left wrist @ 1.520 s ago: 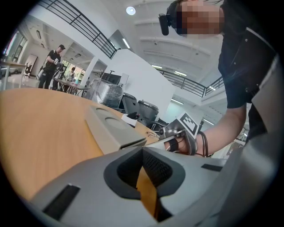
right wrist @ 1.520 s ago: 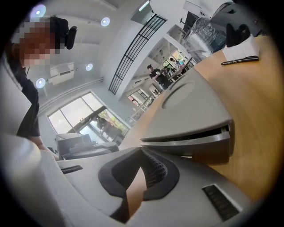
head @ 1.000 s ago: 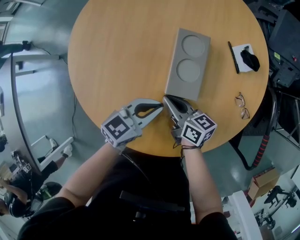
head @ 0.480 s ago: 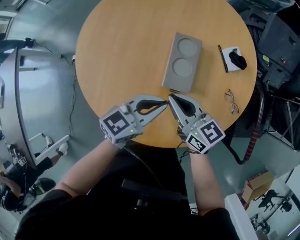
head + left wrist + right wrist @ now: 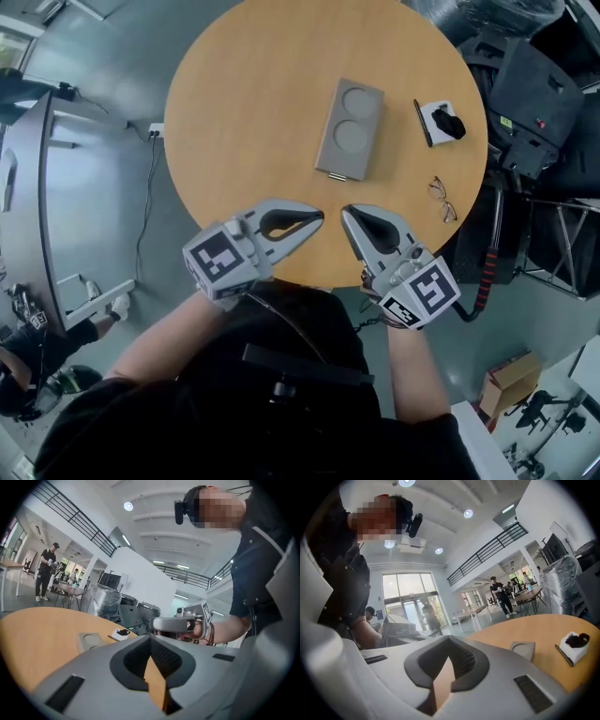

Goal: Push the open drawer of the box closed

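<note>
The grey box (image 5: 349,129) with two round hollows in its top lies on the round wooden table (image 5: 244,112). Its drawer front (image 5: 336,174) faces me and sits flush with the box's near end. Both grippers hover near the table's near edge, a short gap from the box. The left gripper (image 5: 319,217) is shut and holds nothing. The right gripper (image 5: 345,214) is shut and empty too, its tip next to the left one. In the left gripper view (image 5: 150,638) the box (image 5: 91,641) lies far off. In the right gripper view (image 5: 450,639) the box (image 5: 522,649) is small.
A white pad with a black item (image 5: 444,122) and a dark pen (image 5: 422,123) lie right of the box. Glasses (image 5: 441,199) rest near the table's right edge. Black equipment (image 5: 534,84) and stands crowd the floor to the right. People stand far off in the hall.
Both grippers have drawn back from the box's near end towards the table edge. The right gripper's tip, at the drawer front a second ago, is now apart from it.
</note>
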Tool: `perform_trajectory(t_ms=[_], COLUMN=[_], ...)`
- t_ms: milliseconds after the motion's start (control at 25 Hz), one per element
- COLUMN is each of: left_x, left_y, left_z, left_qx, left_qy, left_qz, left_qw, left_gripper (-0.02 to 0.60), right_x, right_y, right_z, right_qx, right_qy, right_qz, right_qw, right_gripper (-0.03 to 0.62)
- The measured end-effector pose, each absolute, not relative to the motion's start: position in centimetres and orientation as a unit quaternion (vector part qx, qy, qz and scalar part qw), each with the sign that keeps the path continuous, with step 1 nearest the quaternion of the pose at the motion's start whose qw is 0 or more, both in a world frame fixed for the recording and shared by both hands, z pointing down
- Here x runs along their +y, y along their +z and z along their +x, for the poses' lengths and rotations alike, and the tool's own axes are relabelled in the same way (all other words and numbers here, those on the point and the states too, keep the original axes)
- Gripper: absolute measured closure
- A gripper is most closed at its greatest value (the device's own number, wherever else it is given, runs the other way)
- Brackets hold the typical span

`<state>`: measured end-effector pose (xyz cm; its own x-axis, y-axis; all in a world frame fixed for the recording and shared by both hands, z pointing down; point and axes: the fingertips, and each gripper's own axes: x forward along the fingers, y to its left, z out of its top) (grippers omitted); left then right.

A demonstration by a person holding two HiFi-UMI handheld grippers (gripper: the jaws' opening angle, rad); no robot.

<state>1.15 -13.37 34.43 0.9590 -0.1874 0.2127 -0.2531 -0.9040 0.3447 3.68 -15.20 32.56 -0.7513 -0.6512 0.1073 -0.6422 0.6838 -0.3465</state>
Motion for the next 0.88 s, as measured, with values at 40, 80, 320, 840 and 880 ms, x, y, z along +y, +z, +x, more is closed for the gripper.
perform_trajectory(t_ms=[40,80,320,840,880], left_x=[-12.9,-12.5,-10.4,-5.0,-4.9], left_y=[33.4,32.4,26.4,16.4,16.0], left_z=[1.0,0.8,1.0,2.2,2.2], left_qx=[-0.115,-0.115,-0.112,-0.107,-0.108], left_qy=[0.081,0.077,0.072,0.056,0.055], left_qz=[0.973,0.974,0.981,0.99,0.99], left_qw=[0.183,0.18,0.137,0.072,0.071], left_gripper=[0.554,0.554,0.554,0.554,0.554], right_x=[-14.5,-13.8,-10.7,-5.1,-5.1], right_y=[31.5,30.4,25.0,13.8,13.3], right_z=[3.5,3.3,2.9,4.5,4.6], right_qx=[0.92,0.923,0.932,0.945,0.946], right_qy=[-0.177,-0.172,-0.138,-0.066,-0.062], right_qz=[-0.349,-0.345,-0.334,-0.32,-0.317], right_qw=[0.012,0.012,0.005,0.018,0.018], right_gripper=[0.572,0.572,0.571,0.572,0.572])
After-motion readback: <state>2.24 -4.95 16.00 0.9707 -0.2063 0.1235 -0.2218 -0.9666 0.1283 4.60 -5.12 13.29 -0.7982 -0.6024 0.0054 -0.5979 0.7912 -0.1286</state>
